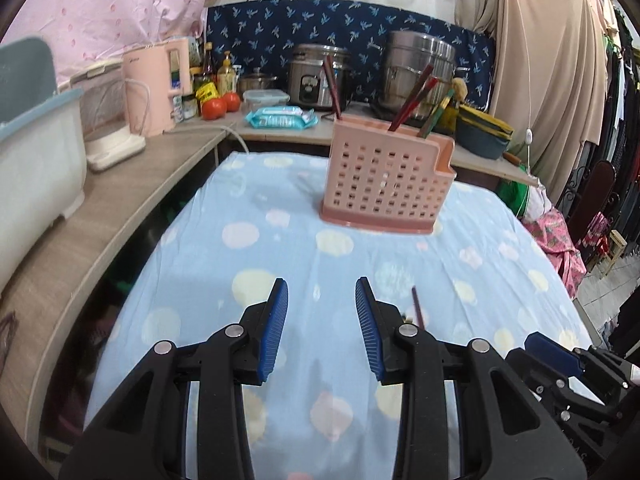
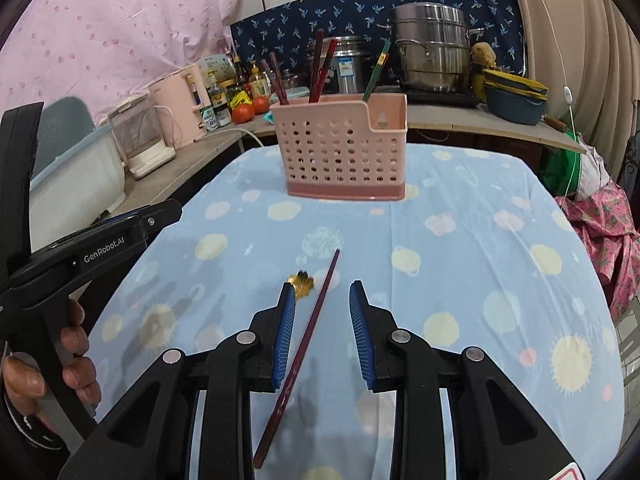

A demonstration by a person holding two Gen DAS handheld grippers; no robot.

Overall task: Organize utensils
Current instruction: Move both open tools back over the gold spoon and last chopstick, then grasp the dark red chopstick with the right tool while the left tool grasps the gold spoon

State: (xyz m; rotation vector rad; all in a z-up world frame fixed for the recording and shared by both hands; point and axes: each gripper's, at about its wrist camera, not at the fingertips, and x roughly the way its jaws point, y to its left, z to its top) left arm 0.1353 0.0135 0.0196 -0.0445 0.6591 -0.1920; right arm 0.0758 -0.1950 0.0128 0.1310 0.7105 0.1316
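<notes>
A pink perforated utensil holder [image 1: 384, 184] stands on the blue dotted tablecloth and also shows in the right wrist view [image 2: 344, 152]; several dark red and green chopsticks [image 2: 320, 72] stand in it. A dark red chopstick [image 2: 308, 336] lies on the cloth between the open jaws of my right gripper [image 2: 322, 300], not pinched. Its tip shows in the left wrist view [image 1: 418, 308]. A small gold piece [image 2: 302, 282] lies by the right gripper's left finger. My left gripper [image 1: 322, 296] is open and empty above the cloth.
A wooden counter [image 1: 80, 224] runs along the left and back with a white tub [image 1: 36, 172], pink kettle [image 1: 154, 88], tomatoes [image 1: 220, 106], bottles, a rice cooker [image 1: 316, 76] and steel pots [image 2: 434, 48]. Clothes hang at right.
</notes>
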